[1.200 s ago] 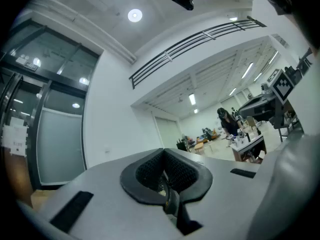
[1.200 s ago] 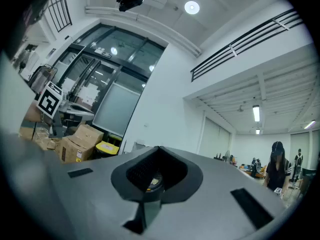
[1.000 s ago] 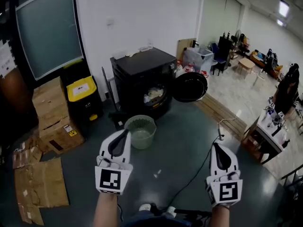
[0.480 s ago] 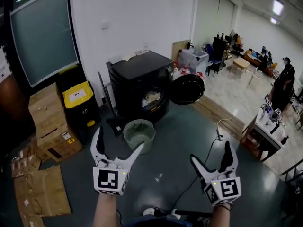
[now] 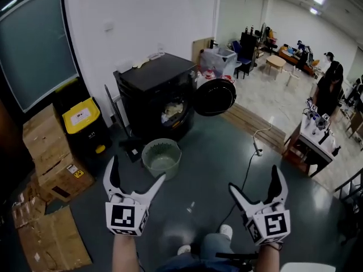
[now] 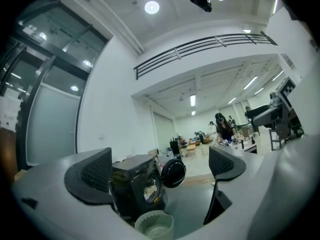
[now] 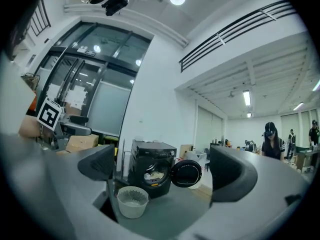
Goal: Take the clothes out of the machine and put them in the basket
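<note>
Since the clothes are sitting in a pale heap inside the drum, we'd say nothing's come out of the black machine yet. Its round door hangs swung open on the right side. The green basket stands upright on the dark floor, just in front of the machine and a bit left of the door.

Both our claws are well short of the basket, pointing level toward it. The left gripper and the right gripper have both just been opening, and now the jaws are spread wide with nothing between them.

Further out, a yellow-lidded bin and some cardboard boxes sit left of the machine, and a cable trails across the floor on the right.
</note>
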Demonstrator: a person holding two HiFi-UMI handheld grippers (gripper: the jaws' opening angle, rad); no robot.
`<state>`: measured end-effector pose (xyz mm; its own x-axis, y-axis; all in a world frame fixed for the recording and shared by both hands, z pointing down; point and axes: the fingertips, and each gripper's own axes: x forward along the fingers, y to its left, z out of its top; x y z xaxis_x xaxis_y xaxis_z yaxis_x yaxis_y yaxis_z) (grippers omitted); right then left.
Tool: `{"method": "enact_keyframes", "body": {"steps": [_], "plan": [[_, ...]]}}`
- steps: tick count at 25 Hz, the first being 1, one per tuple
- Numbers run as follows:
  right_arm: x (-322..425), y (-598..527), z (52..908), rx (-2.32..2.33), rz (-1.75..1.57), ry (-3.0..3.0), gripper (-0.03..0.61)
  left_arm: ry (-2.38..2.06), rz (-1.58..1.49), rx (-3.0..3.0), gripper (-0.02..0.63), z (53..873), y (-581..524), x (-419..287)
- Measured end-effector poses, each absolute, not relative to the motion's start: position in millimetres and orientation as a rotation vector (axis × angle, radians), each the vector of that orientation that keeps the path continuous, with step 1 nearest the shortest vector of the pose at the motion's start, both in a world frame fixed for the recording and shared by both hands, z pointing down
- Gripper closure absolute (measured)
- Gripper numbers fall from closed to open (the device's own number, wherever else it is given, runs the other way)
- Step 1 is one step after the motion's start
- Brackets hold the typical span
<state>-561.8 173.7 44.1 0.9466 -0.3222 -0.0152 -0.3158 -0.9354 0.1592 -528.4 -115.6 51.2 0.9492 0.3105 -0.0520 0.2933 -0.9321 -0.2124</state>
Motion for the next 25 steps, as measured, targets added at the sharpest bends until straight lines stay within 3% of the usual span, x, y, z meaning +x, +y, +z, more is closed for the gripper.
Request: {"method": "enact_keyframes", "body": {"steps": [13,25], "plan": [[-478.0,193.2,59.7,2.932,0.038,-0.518,0.014,-0.385,0.054,-2.903,0.046,71.8,-107.0,-458.6],[-267.6,282.0,93.9,3.03,0.166,-0.584,0.015,-0.257,-0.055,-2.941,0.046,82.1,-33.4,-263.8]]}}
